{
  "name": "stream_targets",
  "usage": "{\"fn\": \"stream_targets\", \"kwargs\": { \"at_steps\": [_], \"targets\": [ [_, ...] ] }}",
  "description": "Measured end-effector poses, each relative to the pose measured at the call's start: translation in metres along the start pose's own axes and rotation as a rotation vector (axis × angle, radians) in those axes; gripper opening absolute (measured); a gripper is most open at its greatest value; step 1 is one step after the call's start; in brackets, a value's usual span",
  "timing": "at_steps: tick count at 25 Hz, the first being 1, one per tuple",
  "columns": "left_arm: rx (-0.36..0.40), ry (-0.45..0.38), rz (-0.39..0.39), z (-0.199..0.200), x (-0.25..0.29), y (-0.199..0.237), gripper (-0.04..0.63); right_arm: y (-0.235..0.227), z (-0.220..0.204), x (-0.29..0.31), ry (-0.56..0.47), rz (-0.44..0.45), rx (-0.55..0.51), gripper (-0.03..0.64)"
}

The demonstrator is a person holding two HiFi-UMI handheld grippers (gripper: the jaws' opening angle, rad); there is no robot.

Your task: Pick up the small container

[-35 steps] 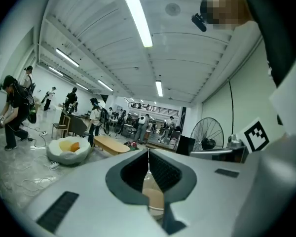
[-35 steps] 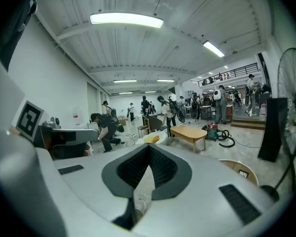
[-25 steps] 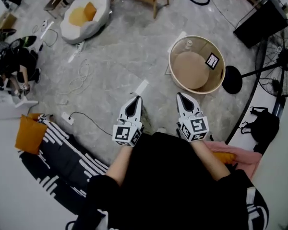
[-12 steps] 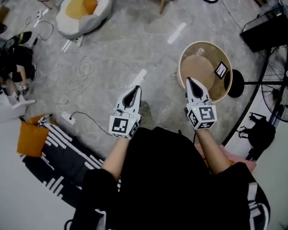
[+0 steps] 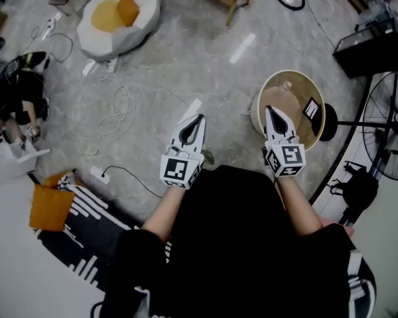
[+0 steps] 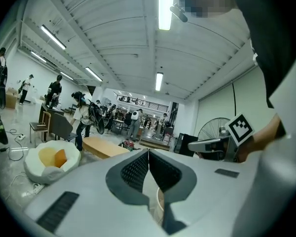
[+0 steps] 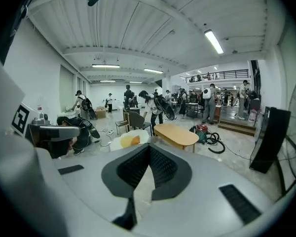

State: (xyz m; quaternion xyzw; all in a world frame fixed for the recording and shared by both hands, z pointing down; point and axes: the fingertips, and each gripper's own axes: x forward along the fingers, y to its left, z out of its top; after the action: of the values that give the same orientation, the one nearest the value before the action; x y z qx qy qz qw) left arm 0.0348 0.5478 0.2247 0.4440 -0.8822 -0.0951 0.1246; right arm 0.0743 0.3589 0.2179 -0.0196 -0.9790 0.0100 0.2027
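Both hands are out front, a tool in each. The left tool [image 5: 199, 118] hangs over bare floor, its jaws pressed together right to the tips, and its own view shows nothing between them. The right tool [image 5: 270, 110] is the same: jaws closed tight, tips meeting, nothing in its grip. From the head view its nose lies over the left part of the round desk [image 5: 304, 75], though how high above it I cannot tell.

And there's the container [image 5: 286, 85], small and pale, standing on the round desk near the far rim, just beyond the right tool's tip and clear of it. A black-and-white marker card [image 5: 312, 108] lies on the same desk toward its right side, apart from the container.

Around the floor: a white beanbag [image 5: 136, 18] with an orange pillow [image 5: 127, 8] on it at the far left, a loose white cable [image 5: 116, 108] between it and the left tool, and a power strip [image 5: 98, 175] nearer the person. An orange cushion [image 5: 51, 207] rests beside a black-and-white striped rug [image 5: 93, 220]. A standing fan [image 5: 393, 134] is off to the right.

The right gripper view looks across the hall at a low wooden table [image 7: 176, 135], with people [image 7: 153, 107] standing behind it.
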Motion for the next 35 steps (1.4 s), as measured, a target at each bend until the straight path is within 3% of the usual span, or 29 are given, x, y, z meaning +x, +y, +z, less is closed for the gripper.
{"fn": "stream_targets", "kwargs": {
  "at_steps": [8,19,25,31,35],
  "targets": [
    [-0.021,-0.016,0.015,0.017,0.024,0.057,0.020,0.000,0.016,0.034,0.025,-0.031,-0.029,0.015],
    [-0.022,-0.004,0.050,0.025,0.085,0.076,0.020,-0.048,0.024,0.083,0.007,-0.029,0.023,0.015],
    [0.031,0.029,-0.005,0.034,0.168,0.070,0.020,-0.111,0.027,0.120,-0.016,-0.069,0.058,0.015],
    [0.062,0.063,-0.135,0.048,0.272,0.036,0.020,-0.202,0.034,0.141,-0.012,-0.162,0.111,0.015],
    [0.078,0.090,-0.187,0.045,0.320,0.022,0.020,-0.240,0.029,0.145,-0.003,-0.196,0.132,0.015]
  ]
}}
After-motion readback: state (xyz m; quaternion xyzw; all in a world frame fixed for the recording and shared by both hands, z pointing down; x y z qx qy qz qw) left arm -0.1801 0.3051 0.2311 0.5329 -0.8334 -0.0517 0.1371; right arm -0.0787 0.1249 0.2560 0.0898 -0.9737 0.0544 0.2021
